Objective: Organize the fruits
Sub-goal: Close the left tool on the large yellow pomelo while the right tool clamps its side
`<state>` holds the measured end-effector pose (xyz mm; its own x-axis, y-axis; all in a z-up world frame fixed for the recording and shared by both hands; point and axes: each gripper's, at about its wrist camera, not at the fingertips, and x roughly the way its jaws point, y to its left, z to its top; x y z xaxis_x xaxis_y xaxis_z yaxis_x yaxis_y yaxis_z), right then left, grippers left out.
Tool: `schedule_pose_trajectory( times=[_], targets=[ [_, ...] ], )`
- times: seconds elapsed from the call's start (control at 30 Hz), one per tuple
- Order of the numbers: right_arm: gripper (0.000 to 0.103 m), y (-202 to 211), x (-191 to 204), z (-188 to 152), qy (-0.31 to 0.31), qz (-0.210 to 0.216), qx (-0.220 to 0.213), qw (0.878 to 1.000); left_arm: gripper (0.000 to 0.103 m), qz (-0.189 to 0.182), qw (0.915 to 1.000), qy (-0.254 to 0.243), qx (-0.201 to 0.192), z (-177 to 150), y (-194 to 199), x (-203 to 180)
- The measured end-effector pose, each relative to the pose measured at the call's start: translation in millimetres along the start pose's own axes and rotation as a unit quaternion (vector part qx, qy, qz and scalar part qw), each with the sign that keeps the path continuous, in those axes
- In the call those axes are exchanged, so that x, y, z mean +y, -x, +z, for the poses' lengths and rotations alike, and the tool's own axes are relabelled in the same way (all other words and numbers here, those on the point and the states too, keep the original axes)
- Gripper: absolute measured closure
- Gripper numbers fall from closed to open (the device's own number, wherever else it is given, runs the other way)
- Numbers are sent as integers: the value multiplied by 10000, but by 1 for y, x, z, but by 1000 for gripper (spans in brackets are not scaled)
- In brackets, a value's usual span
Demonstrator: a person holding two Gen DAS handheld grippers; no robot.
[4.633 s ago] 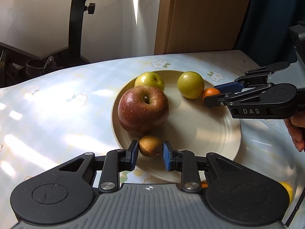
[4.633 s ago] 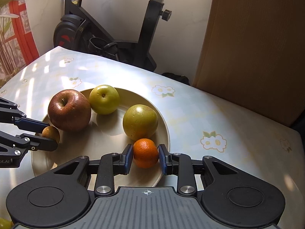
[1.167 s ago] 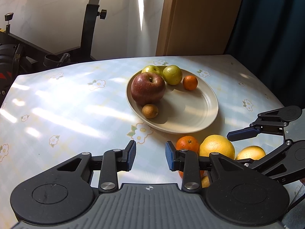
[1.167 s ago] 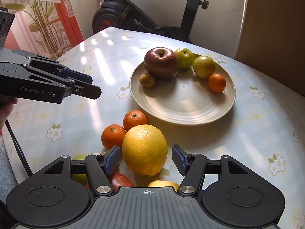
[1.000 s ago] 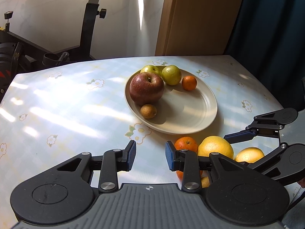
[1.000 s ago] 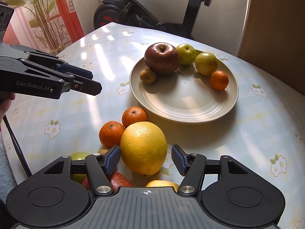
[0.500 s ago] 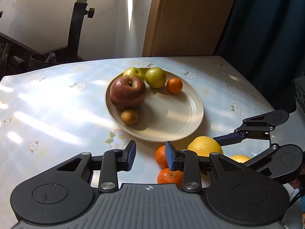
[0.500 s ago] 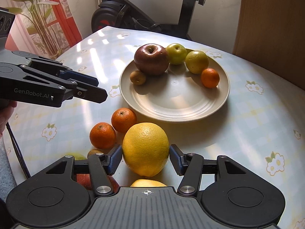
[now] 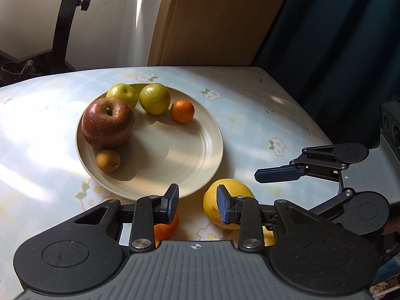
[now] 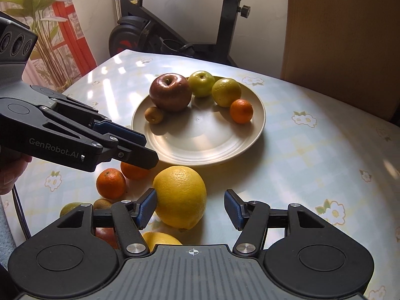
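Two grippers | left gripper [image 9: 197, 198] fingers slightly apart, empty | right gripper [image 10: 190, 208] fingers just opening, straddling grapefruit [image 10: 180, 196] loosely

Table [image 10: 312, 150]: pale blue checked cloth with flower print, sunlit patches. Directly on it: cream plate [image 10: 207, 147] bearing fruit; just off the plate's near rim, a large yellow citrus [image 10: 180, 196], two tangerines [image 10: 110, 183] side by side, a second yellow fruit [image 10: 160, 241], and further small fruit, partly hidden.
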<state>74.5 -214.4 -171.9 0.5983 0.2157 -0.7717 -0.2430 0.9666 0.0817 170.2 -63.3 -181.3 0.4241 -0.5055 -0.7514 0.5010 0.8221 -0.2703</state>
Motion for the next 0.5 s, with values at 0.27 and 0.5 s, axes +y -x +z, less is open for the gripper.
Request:
schedule_pose_trajectory(
  times=[0.27,0.5],
  targets=[
    [50,9,-14,-3,-133,-248,-139,9995,72,-374,9988,282,129,0,-15,3],
    [54,12,-13,-11,-7,-269,-24,9996,72,-304,9990,297,120,12,-23,-5]
  ],
)
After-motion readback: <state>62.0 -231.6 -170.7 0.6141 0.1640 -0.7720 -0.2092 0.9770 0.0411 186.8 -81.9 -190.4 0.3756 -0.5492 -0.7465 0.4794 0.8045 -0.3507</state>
